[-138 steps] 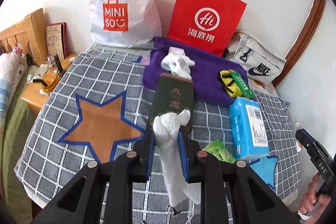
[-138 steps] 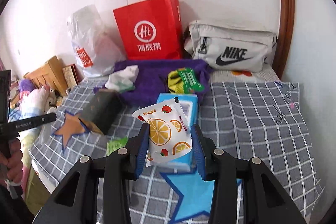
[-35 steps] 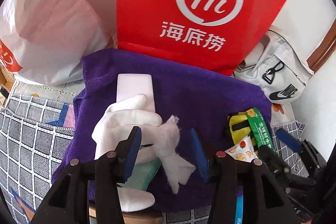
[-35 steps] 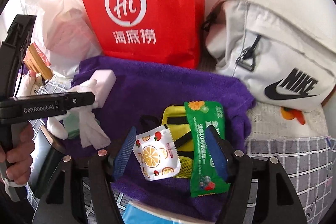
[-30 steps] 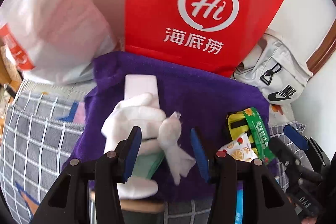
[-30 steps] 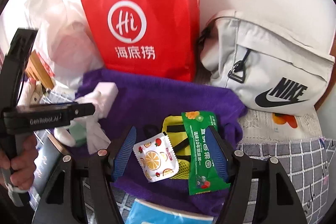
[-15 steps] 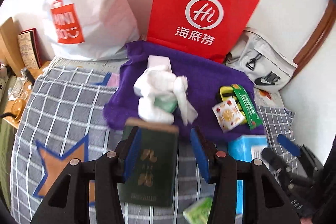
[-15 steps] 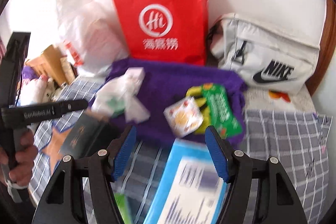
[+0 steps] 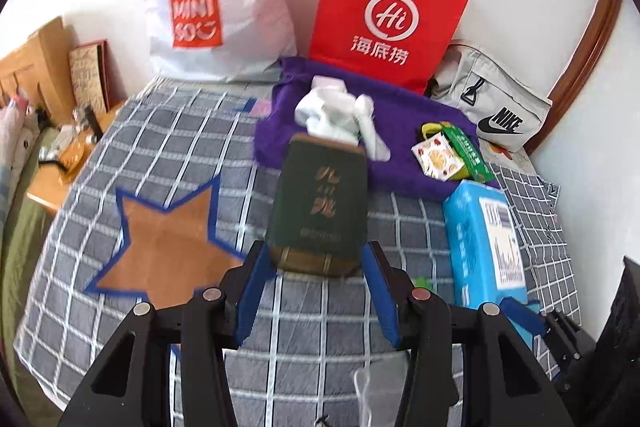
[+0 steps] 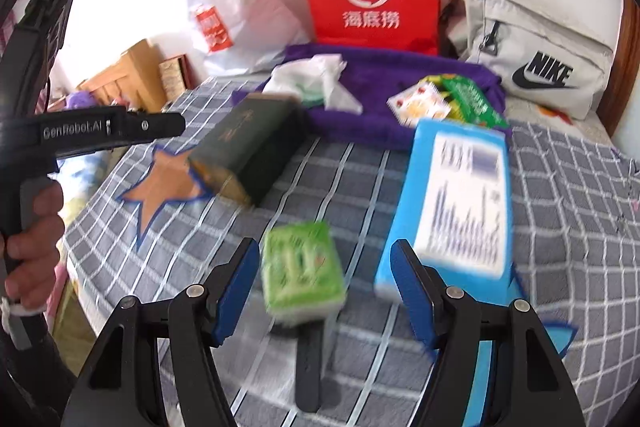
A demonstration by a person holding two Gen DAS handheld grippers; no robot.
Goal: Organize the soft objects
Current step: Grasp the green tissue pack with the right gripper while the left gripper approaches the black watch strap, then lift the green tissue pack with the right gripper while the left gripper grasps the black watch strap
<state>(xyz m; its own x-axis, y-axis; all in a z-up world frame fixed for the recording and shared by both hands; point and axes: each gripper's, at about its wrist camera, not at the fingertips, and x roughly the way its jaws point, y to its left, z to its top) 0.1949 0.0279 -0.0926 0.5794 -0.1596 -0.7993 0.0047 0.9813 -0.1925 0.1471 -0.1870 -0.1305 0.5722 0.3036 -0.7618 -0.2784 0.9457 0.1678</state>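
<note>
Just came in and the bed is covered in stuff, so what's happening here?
A person is sorting soft items onto a purple towel with a hand-held gripper in each hand. White tissues and snack packets already lie on the towel. Both grippers are open and empty: the left hand-held gripper hangs over the bed by a dark green box, the right hand-held gripper straddles a green tissue pack beside a blue tissue pack.
</note>
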